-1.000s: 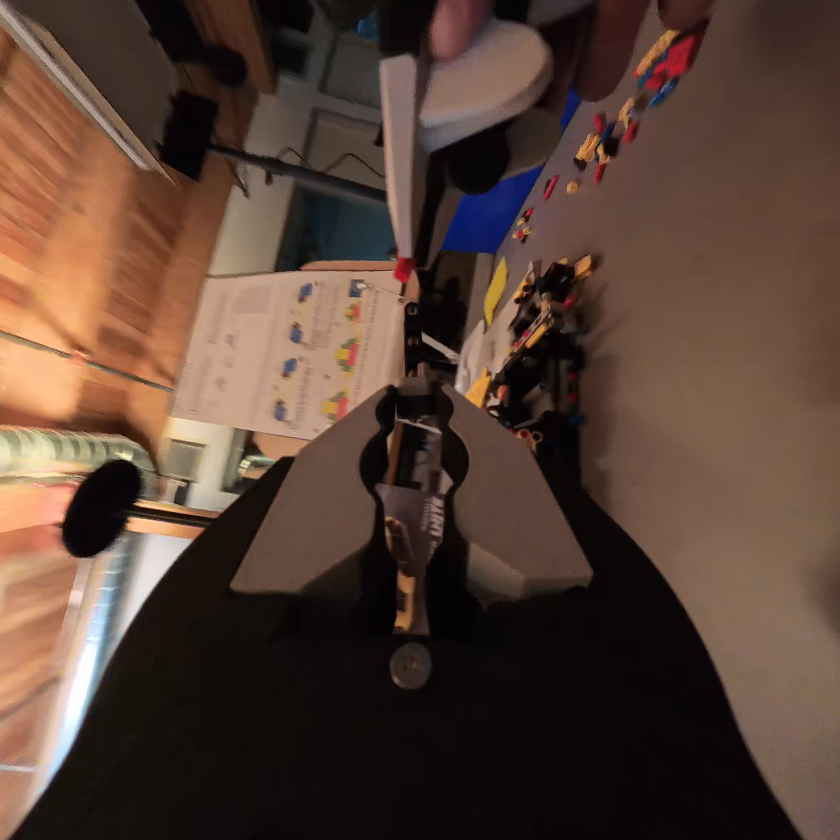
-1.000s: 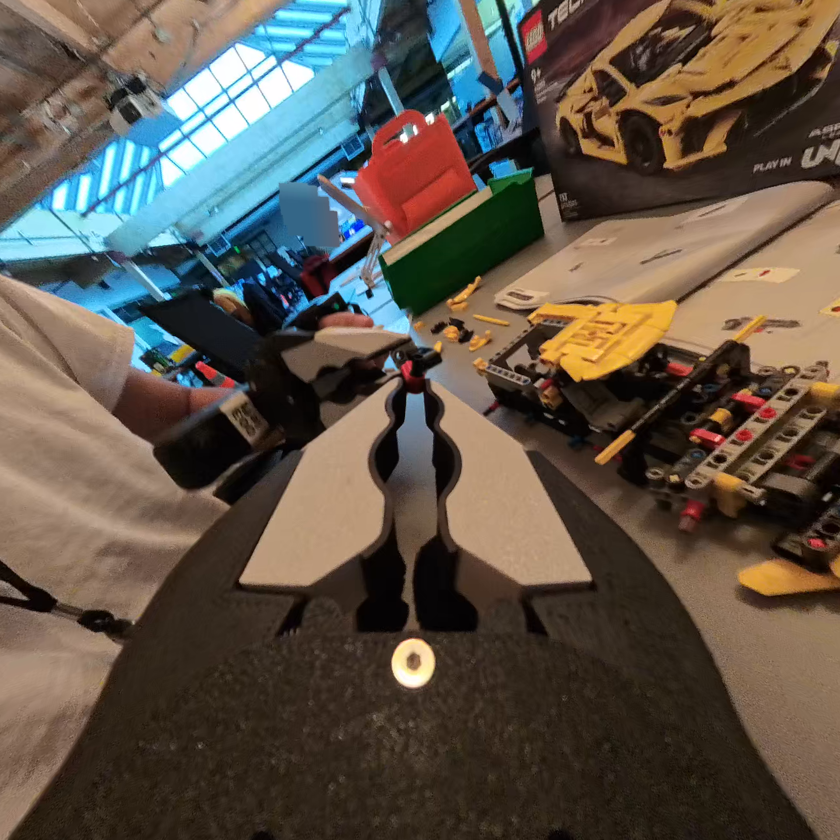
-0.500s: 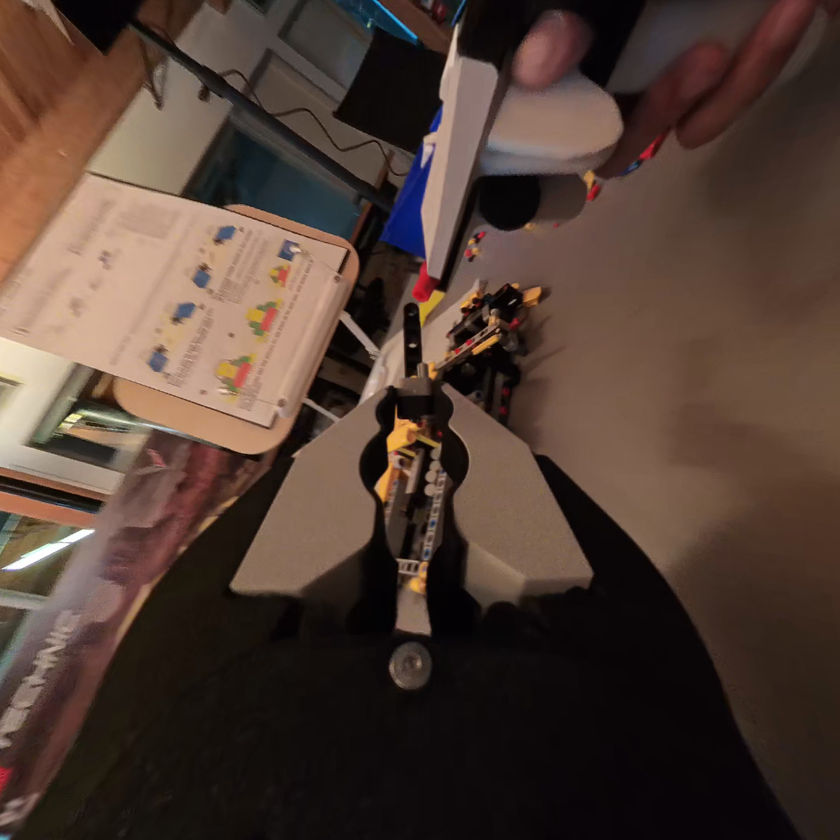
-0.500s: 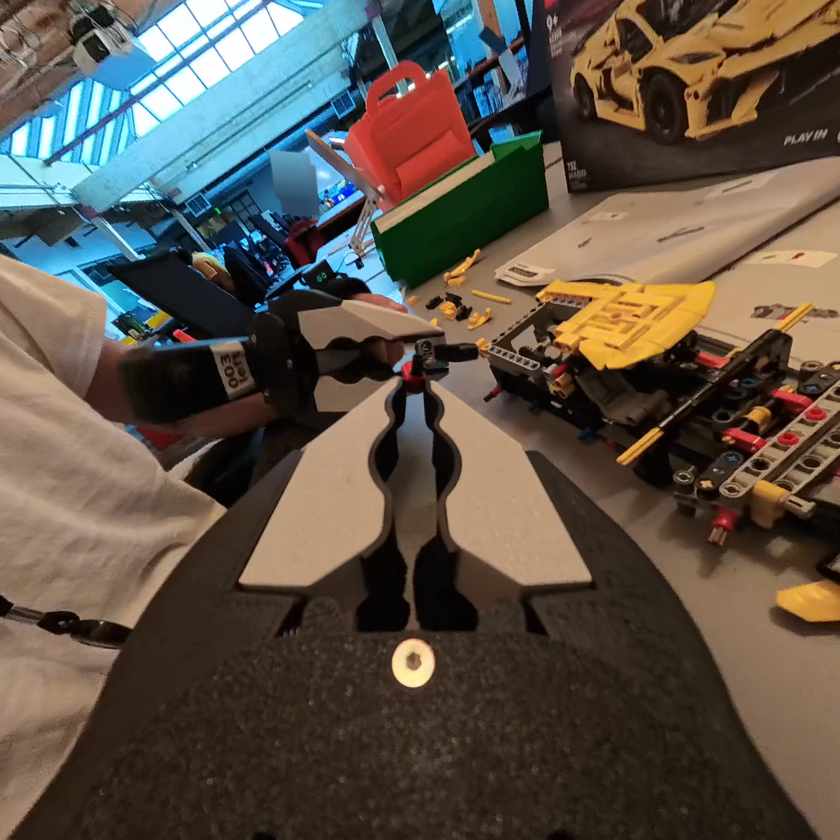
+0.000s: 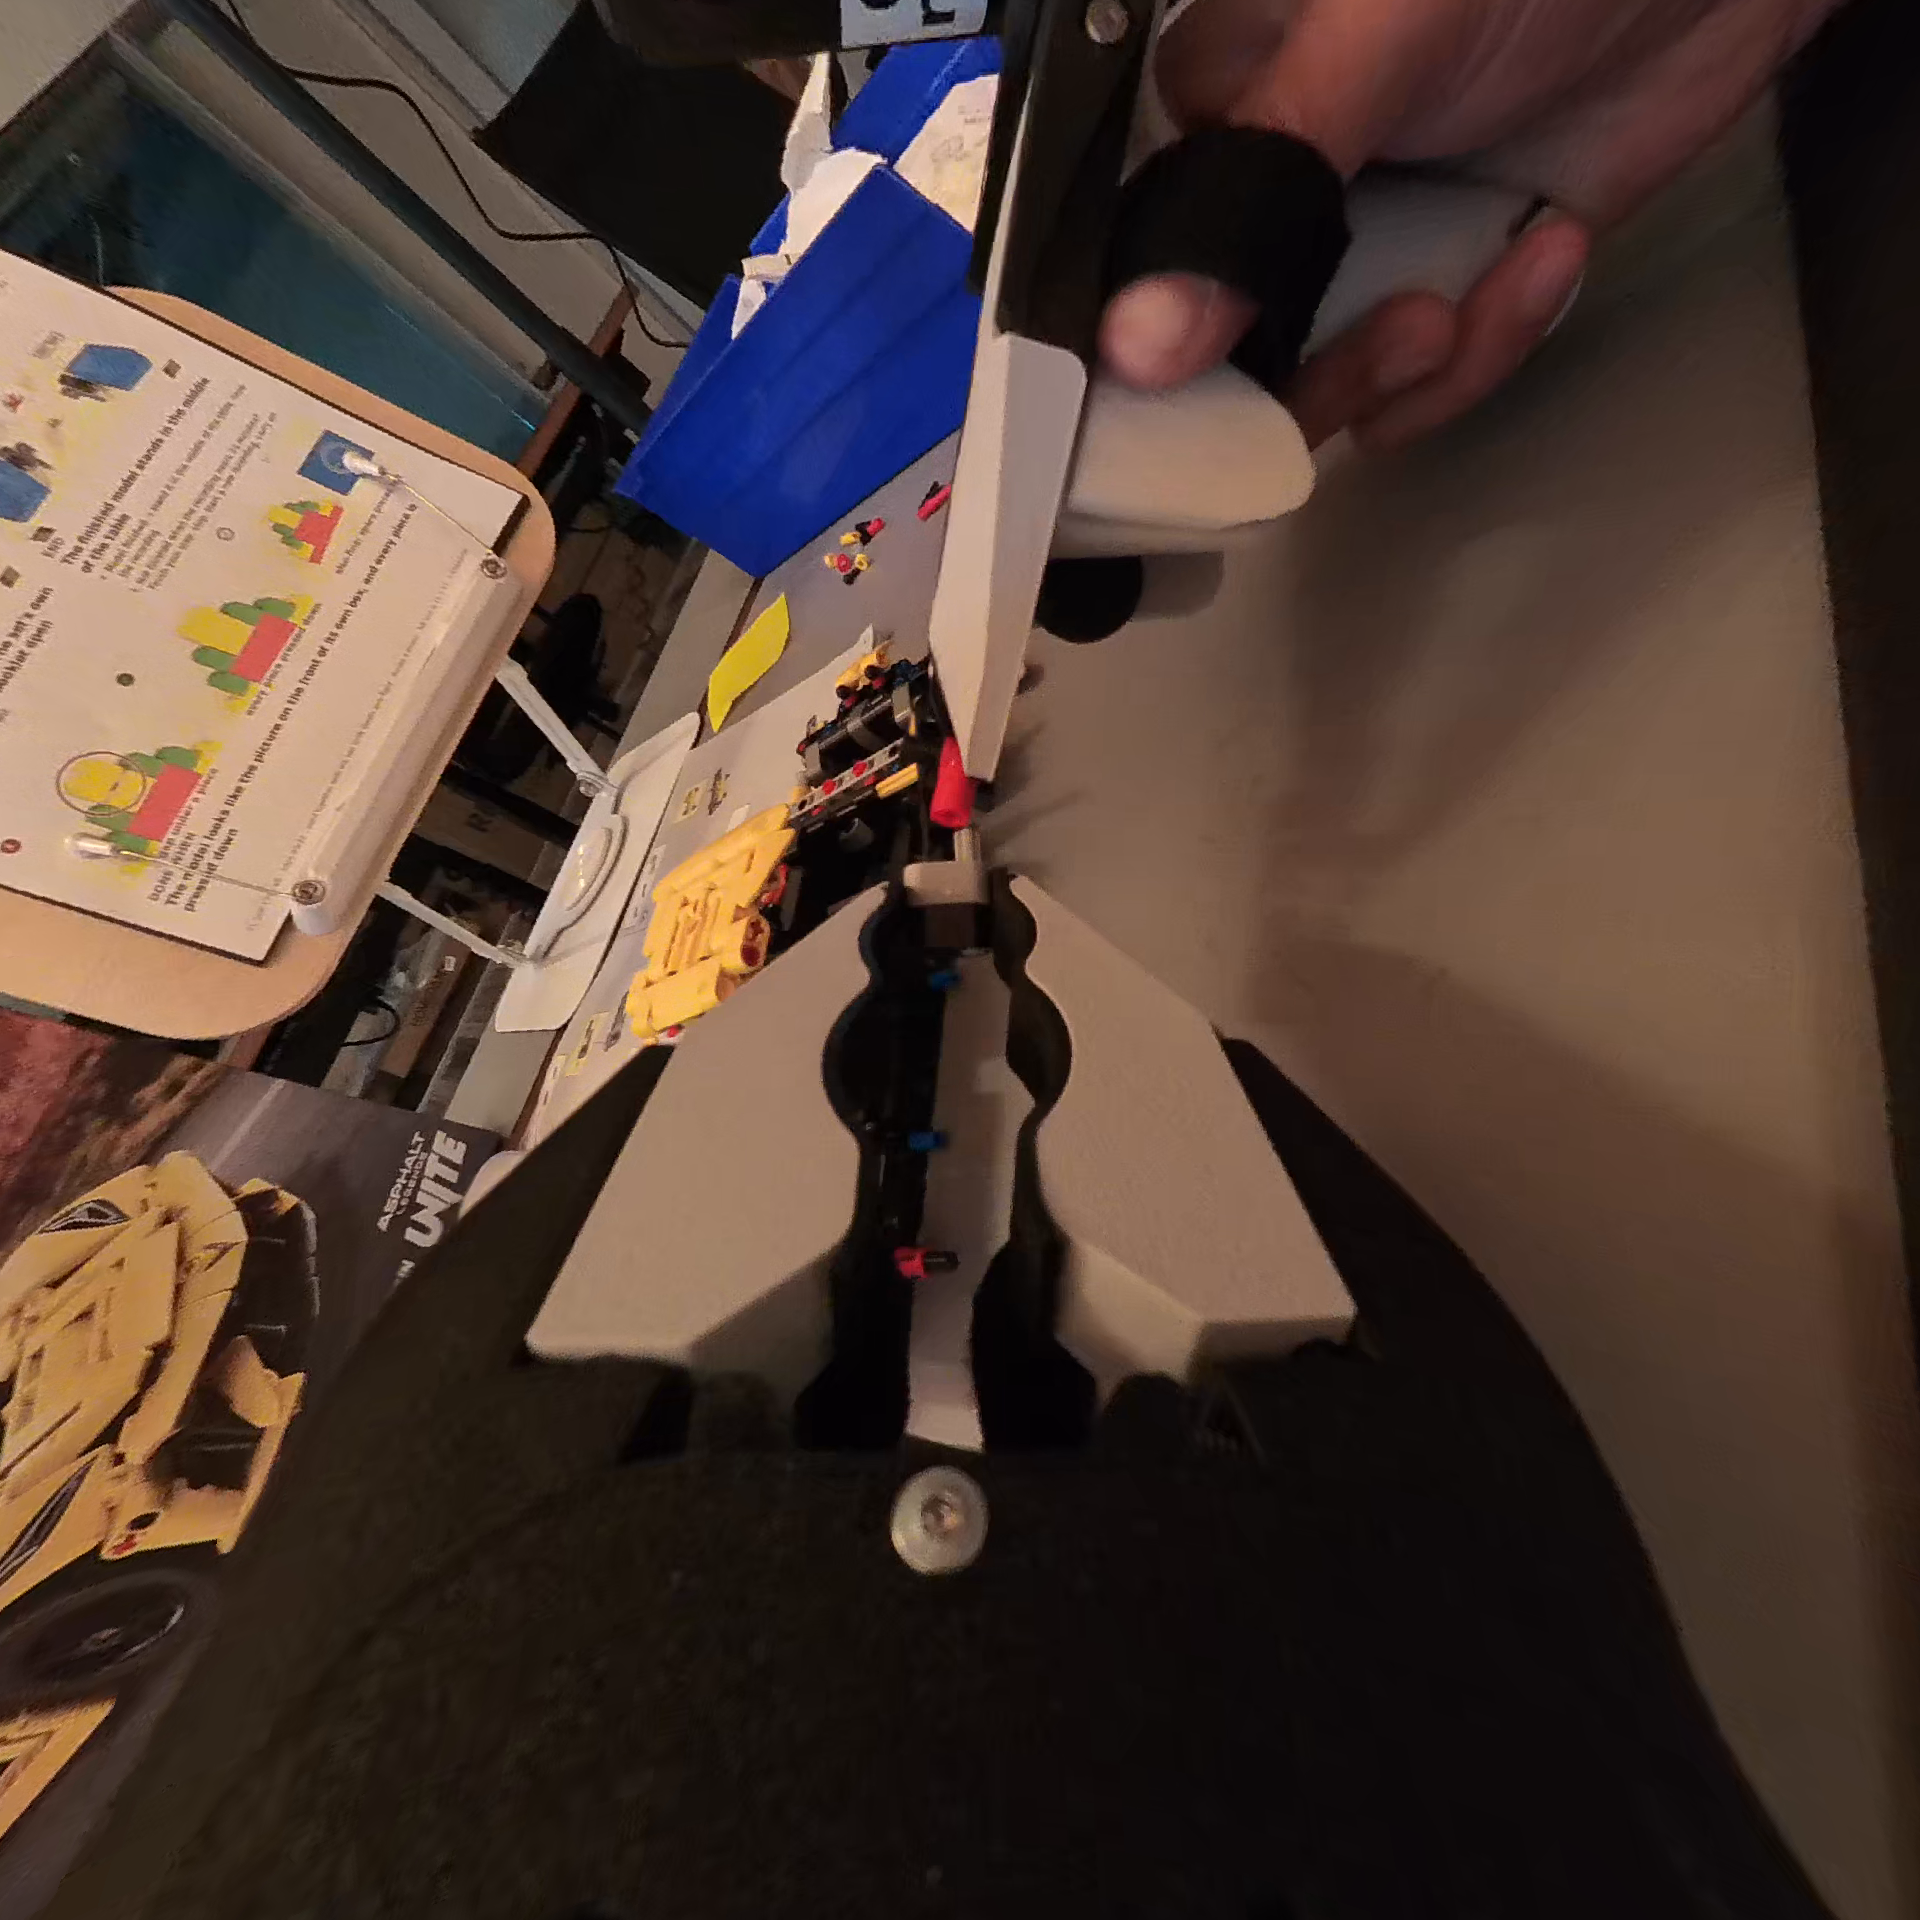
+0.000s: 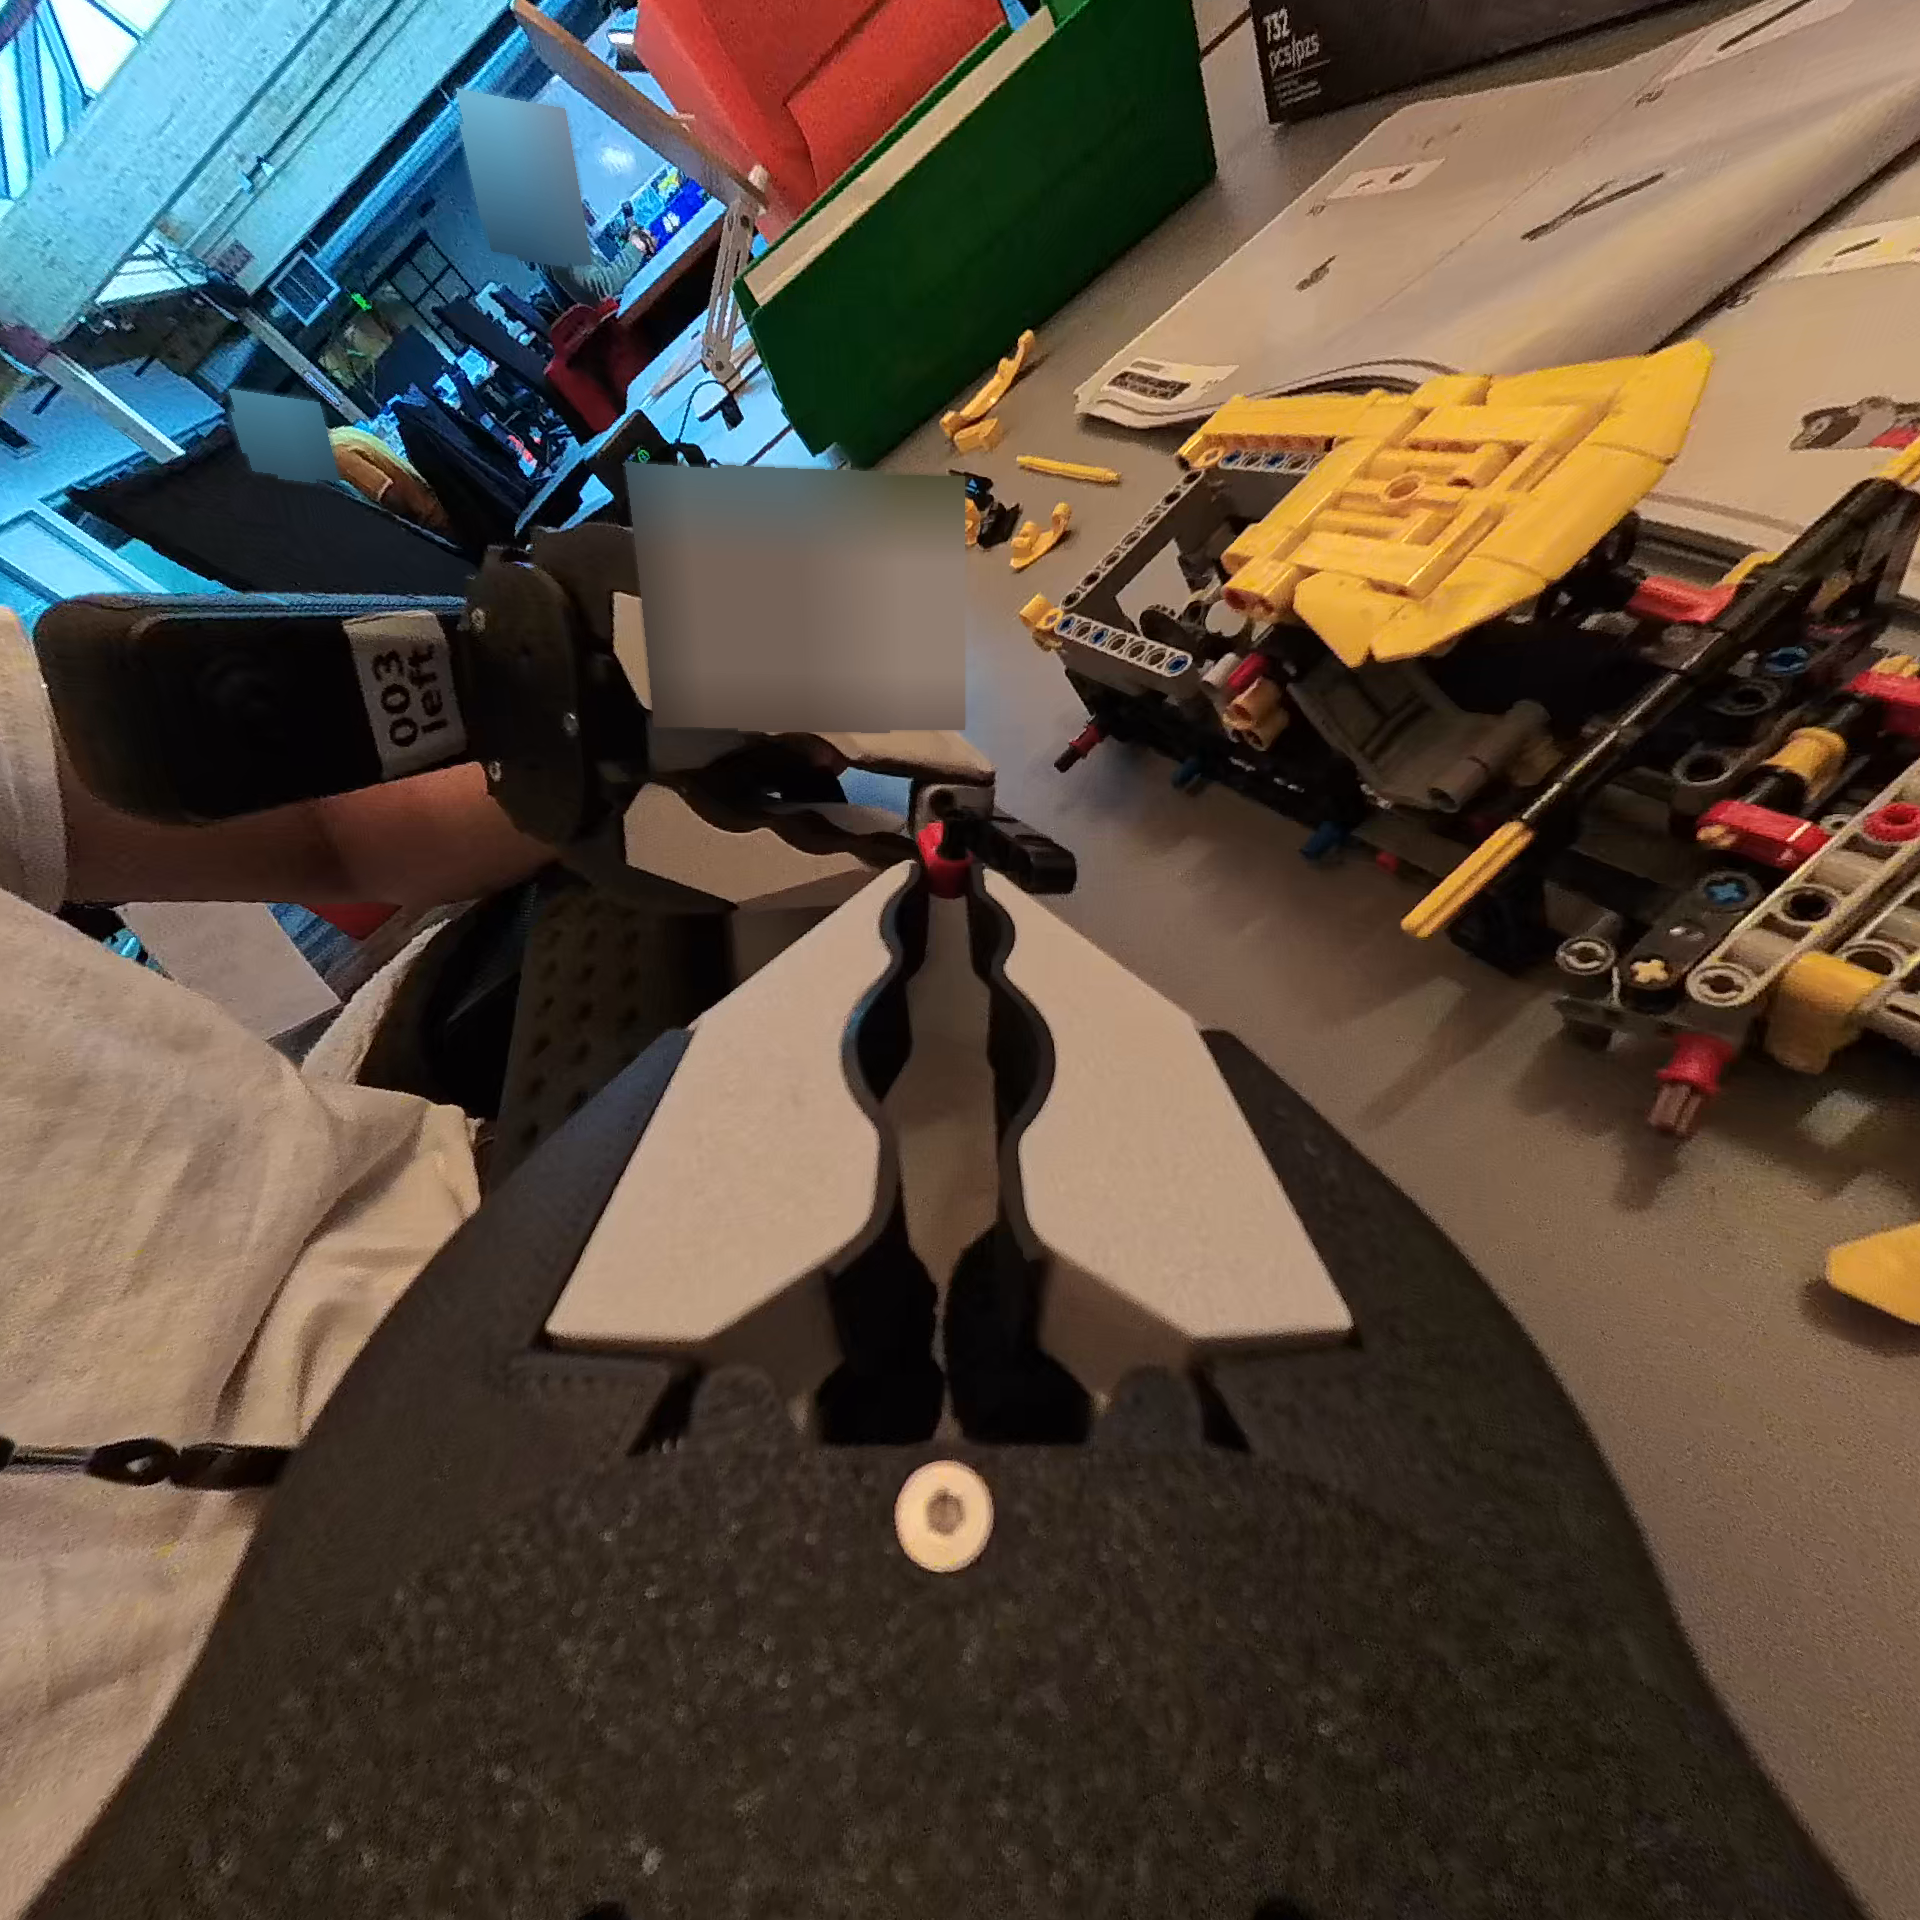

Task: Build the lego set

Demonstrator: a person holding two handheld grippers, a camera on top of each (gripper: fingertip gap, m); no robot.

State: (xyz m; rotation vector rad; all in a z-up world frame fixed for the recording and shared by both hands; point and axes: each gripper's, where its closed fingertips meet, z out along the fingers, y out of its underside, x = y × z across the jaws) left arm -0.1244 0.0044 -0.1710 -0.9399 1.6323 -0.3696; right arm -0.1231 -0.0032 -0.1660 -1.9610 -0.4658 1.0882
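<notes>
Right wrist view: we see right gripper clenched on red pin, left gripper gripping black piece.

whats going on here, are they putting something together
Yes, a person is building a lego car with two handheld grippers. The right gripper is shut on a small red pin, brought up to the small grey and black piece pinched by the left gripper. The half-built chassis with its yellow panel sits untouched on the grey table.
</notes>
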